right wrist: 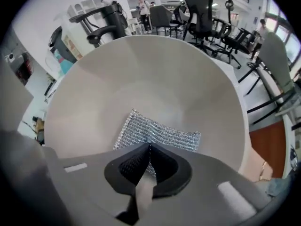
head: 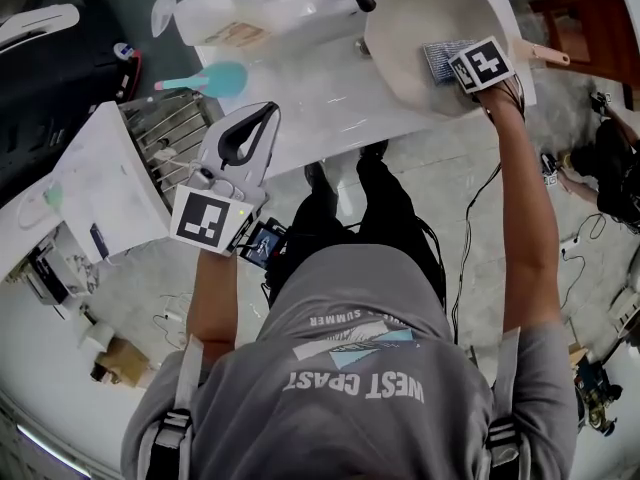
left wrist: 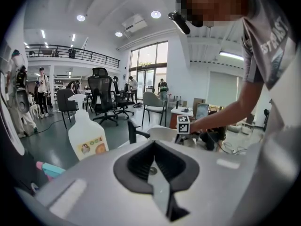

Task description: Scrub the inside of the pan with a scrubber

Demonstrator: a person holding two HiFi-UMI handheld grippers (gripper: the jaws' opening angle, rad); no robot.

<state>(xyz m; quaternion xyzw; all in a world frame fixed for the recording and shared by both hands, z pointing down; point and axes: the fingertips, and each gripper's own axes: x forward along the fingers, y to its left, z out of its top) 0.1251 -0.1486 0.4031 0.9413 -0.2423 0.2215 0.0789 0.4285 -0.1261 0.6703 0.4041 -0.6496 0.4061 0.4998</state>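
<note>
Scrub looks underway: right gripper (right wrist: 149, 147) clamped on scrubber (right wrist: 162, 133), flat against pan (right wrist: 141, 74) inside, far right; left gripper (left wrist: 152, 147) closed empty, near left; remaining area unclear.

Bright, even indoor light fills all three views. In the left gripper view, round ceiling lights (left wrist: 155, 14) glow overhead and the far windows (left wrist: 149, 62) are washed out. The white countertop (head: 330, 108) carries soft glare. The pan (right wrist: 155, 79) is evenly lit with only faint shadow, and the scrubber (right wrist: 160, 133) glints. Fisheye bending curves every edge, both gripper views go black at the corners, and their near foreground looks soft.
</note>
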